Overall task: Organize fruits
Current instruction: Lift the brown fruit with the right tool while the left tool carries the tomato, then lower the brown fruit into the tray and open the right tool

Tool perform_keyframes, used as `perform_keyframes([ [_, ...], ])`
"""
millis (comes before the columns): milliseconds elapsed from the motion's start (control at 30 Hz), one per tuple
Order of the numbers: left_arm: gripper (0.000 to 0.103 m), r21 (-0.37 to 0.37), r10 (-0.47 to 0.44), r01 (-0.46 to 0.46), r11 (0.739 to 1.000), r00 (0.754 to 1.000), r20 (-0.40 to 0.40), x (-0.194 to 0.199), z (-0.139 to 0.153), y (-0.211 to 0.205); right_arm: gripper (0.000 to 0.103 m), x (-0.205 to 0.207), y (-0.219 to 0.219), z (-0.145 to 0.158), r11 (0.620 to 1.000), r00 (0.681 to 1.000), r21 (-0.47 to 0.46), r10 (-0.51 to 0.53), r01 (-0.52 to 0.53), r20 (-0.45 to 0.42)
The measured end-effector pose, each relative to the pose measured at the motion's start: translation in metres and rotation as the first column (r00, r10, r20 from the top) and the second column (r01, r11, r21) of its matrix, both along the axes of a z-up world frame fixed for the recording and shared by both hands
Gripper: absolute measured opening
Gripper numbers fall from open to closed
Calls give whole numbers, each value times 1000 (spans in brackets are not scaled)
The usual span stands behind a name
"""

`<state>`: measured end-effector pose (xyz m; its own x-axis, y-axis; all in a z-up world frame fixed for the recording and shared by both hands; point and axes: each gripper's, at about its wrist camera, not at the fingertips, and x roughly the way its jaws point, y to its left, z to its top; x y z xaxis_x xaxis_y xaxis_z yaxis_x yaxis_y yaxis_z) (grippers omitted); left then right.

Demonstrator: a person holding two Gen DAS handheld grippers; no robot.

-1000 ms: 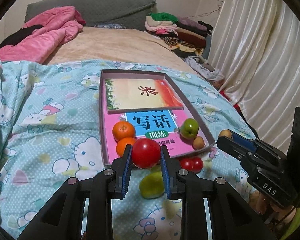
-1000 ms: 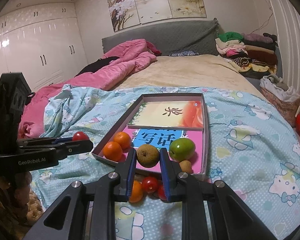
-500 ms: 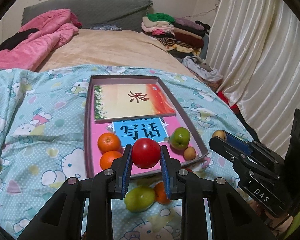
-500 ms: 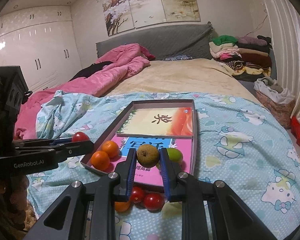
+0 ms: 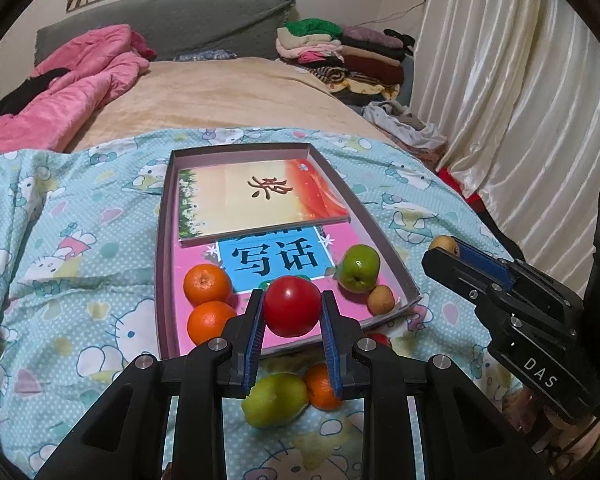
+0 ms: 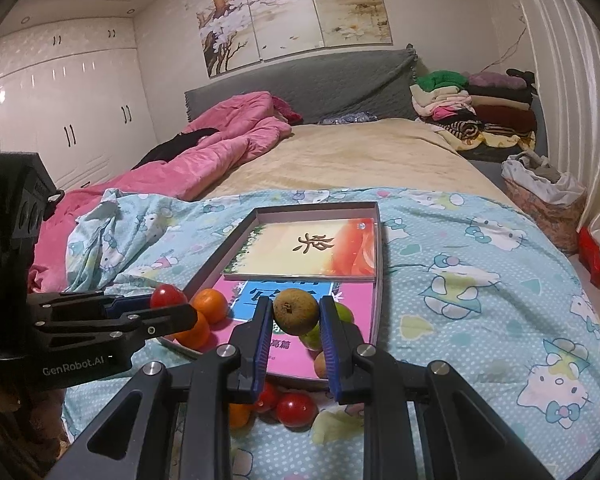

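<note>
My left gripper (image 5: 292, 308) is shut on a red tomato (image 5: 292, 306), held above the near end of a shallow mauve box (image 5: 162, 264) on the bed. Inside the box lie two oranges (image 5: 207, 283), a green apple (image 5: 359, 267) and a small brown fruit (image 5: 381, 299). My right gripper (image 6: 296, 312) is shut on a brown pear (image 6: 296, 311) over the same box (image 6: 376, 312); it also shows at the right in the left wrist view (image 5: 446, 249). Loose on the sheet by the box's near edge lie a green pear (image 5: 275, 399), an orange (image 5: 320, 386) and red tomatoes (image 6: 296, 409).
Two books (image 5: 256, 200) fill the far half of the box. The light-blue cartoon sheet (image 5: 60, 280) covers the near bed, with a pink quilt (image 6: 228, 140) behind. Folded clothes (image 6: 476, 108) are stacked at the headboard, and a curtain (image 5: 520, 100) hangs on the right.
The left gripper has shifted with the tomato, so the box now sits lower and nearer in its view. The right gripper's view has tilted up a little, pear still held.
</note>
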<state>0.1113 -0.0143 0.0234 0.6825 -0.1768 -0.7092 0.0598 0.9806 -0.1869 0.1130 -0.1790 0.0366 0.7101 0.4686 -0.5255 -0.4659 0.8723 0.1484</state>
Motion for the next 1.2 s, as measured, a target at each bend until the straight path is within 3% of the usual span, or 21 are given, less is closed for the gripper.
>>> perform_keyframes([
  [1200,27,-5,-38,37,999,998,-52,28,-27,-11,24,17,-8,-11,996,997,-38,-80,79,-14],
])
